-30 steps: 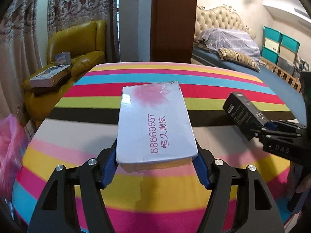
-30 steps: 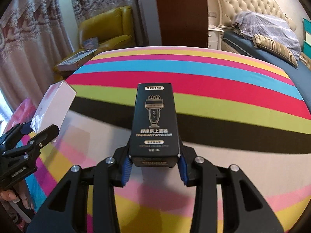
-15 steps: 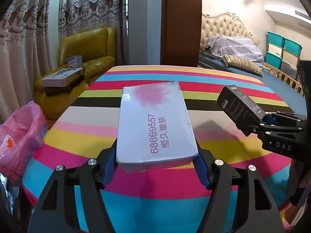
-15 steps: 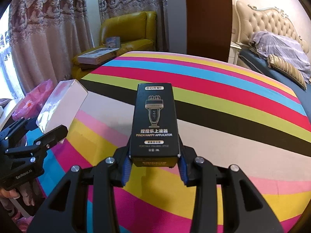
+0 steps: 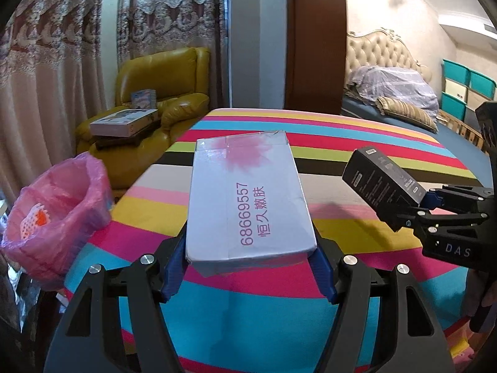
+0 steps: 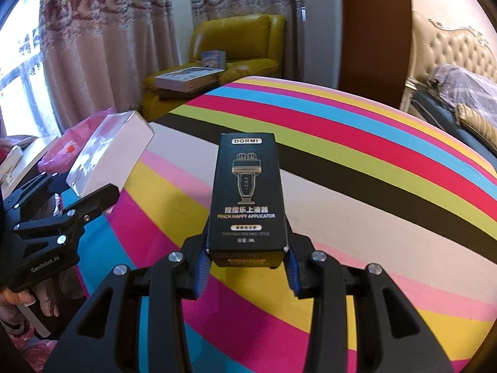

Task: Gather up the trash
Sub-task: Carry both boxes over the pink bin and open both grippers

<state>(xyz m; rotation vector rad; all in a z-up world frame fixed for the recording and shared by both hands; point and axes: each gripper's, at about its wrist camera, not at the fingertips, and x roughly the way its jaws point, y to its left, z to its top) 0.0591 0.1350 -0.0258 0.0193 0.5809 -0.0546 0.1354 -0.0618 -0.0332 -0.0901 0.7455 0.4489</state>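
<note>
My left gripper (image 5: 248, 267) is shut on a flat white box (image 5: 248, 199) with pink print, held above the striped table (image 5: 357, 233). The same white box (image 6: 108, 152) and left gripper (image 6: 84, 205) show at the left of the right wrist view. My right gripper (image 6: 247, 264) is shut on a black carton (image 6: 247, 192) labelled DORMI, held upright over the table (image 6: 372, 186). In the left wrist view that black carton (image 5: 382, 183) and right gripper (image 5: 435, 208) hang at the right. A bin lined with a pink bag (image 5: 59, 214) stands left of the table, open at the top.
A yellow armchair (image 5: 174, 74) with a flat box (image 5: 124, 121) on it sits behind the bin, curtains behind it. A bed (image 5: 394, 93) with a tufted headboard lies at the back right. A person's hand (image 6: 18, 298) holds the left gripper's handle.
Both grippers have drawn back toward the table's near left edge with their boxes still held. The pink-lined bin has come fully into the left wrist view.
</note>
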